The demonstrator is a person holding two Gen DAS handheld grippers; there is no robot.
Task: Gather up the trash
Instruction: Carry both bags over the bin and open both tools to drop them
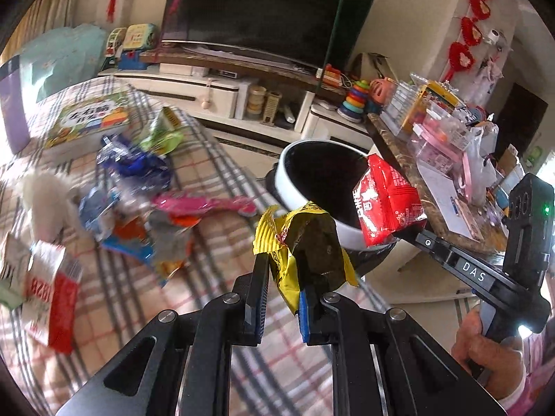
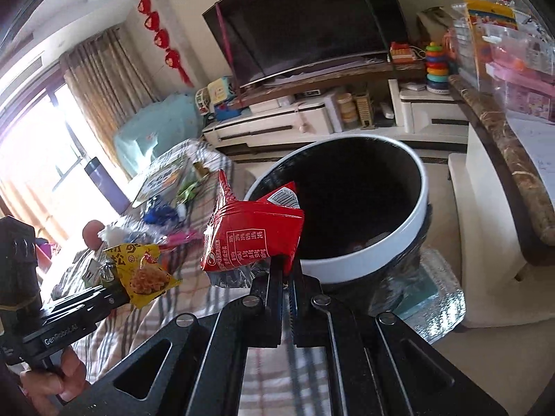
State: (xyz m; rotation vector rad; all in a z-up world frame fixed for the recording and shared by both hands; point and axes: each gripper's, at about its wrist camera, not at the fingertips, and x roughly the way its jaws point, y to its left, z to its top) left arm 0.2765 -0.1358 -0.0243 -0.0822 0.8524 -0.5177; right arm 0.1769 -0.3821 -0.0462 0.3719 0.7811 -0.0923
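The left gripper [image 1: 282,282] pinches a yellow wrapper [image 1: 277,242]; the right gripper [image 2: 287,270] clamps a red packet [image 2: 249,235] over the white-rimmed bin [image 2: 421,204].

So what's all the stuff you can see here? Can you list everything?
yellow wrapper: one, yellow, in the left gripper near the bin
red wrapper: one, red, in the right gripper at the bin's rim
trash bin: one, white rim, dark inside, beside the table
loose wrappers: several, blue, green, pink, orange, on the checked cloth
picture book: one, green and yellow, far end of the cloth
TV: one, black, on the stand
stacking rings toy: one, rainbow, on the stand
left gripper: one, black, shut
right gripper: one, black, shut
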